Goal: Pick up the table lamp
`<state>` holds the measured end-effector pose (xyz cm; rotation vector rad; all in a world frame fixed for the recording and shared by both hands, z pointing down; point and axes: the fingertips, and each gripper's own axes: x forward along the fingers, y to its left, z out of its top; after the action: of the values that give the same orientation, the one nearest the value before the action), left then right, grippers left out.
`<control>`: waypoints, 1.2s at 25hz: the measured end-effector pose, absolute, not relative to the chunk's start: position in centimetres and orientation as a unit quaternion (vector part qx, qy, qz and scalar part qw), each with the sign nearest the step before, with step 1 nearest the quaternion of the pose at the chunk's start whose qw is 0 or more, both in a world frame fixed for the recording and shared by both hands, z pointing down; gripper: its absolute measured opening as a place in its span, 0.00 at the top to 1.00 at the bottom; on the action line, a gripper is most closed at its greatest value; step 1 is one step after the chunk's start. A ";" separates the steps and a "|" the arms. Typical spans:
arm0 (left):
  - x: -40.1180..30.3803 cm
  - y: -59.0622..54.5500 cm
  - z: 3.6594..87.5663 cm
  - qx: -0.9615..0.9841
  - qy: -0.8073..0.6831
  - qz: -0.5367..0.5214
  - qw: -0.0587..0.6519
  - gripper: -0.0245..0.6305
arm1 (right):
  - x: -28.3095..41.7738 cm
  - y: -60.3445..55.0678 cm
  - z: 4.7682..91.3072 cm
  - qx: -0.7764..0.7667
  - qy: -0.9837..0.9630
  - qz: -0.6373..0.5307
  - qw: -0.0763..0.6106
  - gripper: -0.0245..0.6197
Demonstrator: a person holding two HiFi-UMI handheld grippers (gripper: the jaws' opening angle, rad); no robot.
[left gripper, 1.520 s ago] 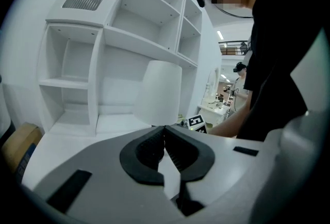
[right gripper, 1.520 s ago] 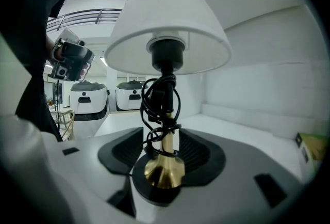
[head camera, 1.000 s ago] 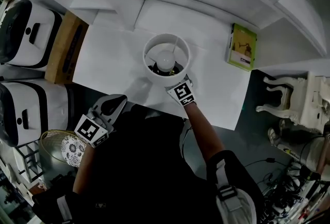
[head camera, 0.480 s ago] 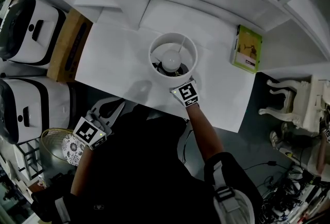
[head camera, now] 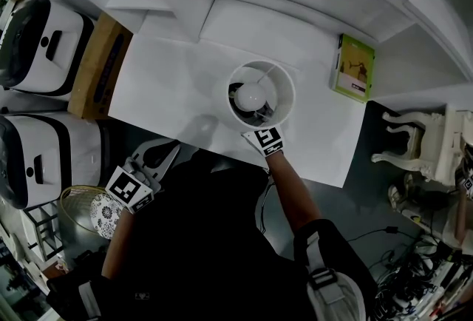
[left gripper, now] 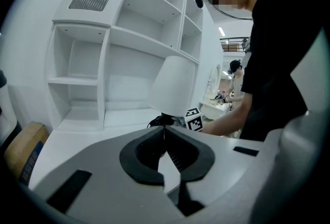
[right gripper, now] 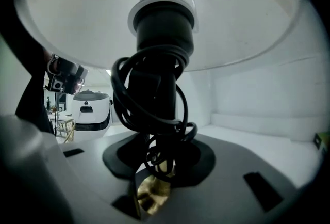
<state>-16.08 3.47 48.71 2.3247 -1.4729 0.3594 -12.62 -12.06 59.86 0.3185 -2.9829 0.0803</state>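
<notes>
R gripper [head camera: 261, 132] jaws closing on the table lamp [head camera: 260, 94] stem, black cord [right gripper: 149, 109] wound round it; lamp at its 12 o'clock, over white desk [head camera: 170, 83]. L gripper [head camera: 168, 151] at lamp's 8 o'clock, well apart, jaws pressed together, empty.

The right gripper [right gripper: 159, 158], on an outstretched arm, is closing its jaws around the table lamp [right gripper: 161, 83] stem between them, while the left gripper [left gripper: 165, 130] is hovering near the body, jaws together and empty.
</notes>
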 end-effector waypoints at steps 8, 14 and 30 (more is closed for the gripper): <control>-16.2 3.3 48.3 0.826 -0.524 0.108 0.180 0.94 | -12.8 -11.3 57.5 0.101 -0.992 0.027 0.069 0.77; -16.7 2.8 47.4 0.827 -0.531 0.081 0.167 0.94 | -12.9 -11.4 54.4 0.100 -0.992 0.022 0.072 0.77; -18.2 0.5 45.2 0.833 -0.537 0.013 0.132 0.94 | -10.9 -11.7 45.7 0.102 -0.989 0.013 0.110 0.76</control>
<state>-18.24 0.47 45.17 2.4191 -1.5581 0.0368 -10.91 -11.66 45.70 0.3007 -2.9062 0.0396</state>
